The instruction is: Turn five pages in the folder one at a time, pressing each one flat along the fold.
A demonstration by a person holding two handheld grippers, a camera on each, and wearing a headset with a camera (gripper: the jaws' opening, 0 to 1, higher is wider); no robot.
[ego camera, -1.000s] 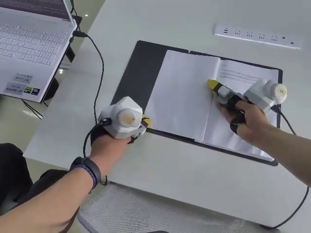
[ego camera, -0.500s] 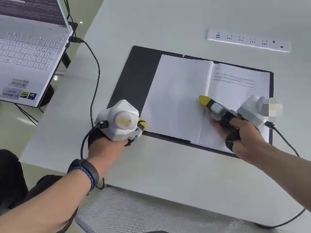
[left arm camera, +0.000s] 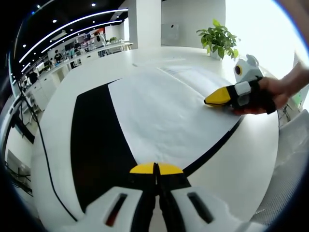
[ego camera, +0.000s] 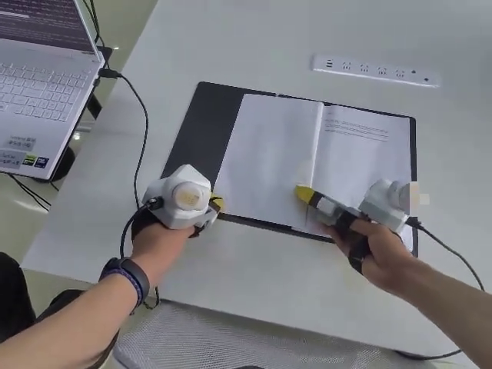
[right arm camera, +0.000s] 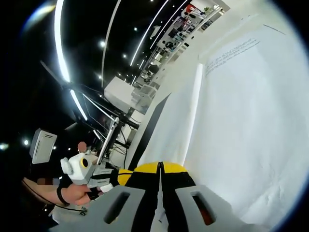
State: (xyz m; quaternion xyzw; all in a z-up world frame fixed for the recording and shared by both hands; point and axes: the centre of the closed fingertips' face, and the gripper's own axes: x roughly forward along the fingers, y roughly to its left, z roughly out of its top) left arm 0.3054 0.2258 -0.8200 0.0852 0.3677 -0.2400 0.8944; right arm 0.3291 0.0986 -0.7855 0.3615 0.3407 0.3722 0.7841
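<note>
An open black folder [ego camera: 201, 123] lies on the white table, with a blank white page [ego camera: 269, 154] on its left side and a printed page [ego camera: 365, 154] on its right. My left gripper [ego camera: 216, 204] is shut and rests on the folder's near left edge [left arm camera: 96, 159]. My right gripper [ego camera: 301, 193] is shut, its yellow tips pressed on the paper at the fold [ego camera: 315, 165] near the bottom edge. In the left gripper view the right gripper [left arm camera: 208, 102] lies on the page [left arm camera: 159, 111]. The right gripper view looks along the fold [right arm camera: 193, 111], with the left gripper [right arm camera: 118, 176] at lower left.
A laptop [ego camera: 38, 84] sits at the table's left edge, with a black cable [ego camera: 142, 123] trailing toward my left hand. A white power strip [ego camera: 377, 71] lies beyond the folder. The table's near edge [ego camera: 254, 315] runs just below both hands.
My right gripper has slid down along the fold toward the folder's near edge. The left gripper has stayed on the folder's near left edge. The head camera has shifted.
</note>
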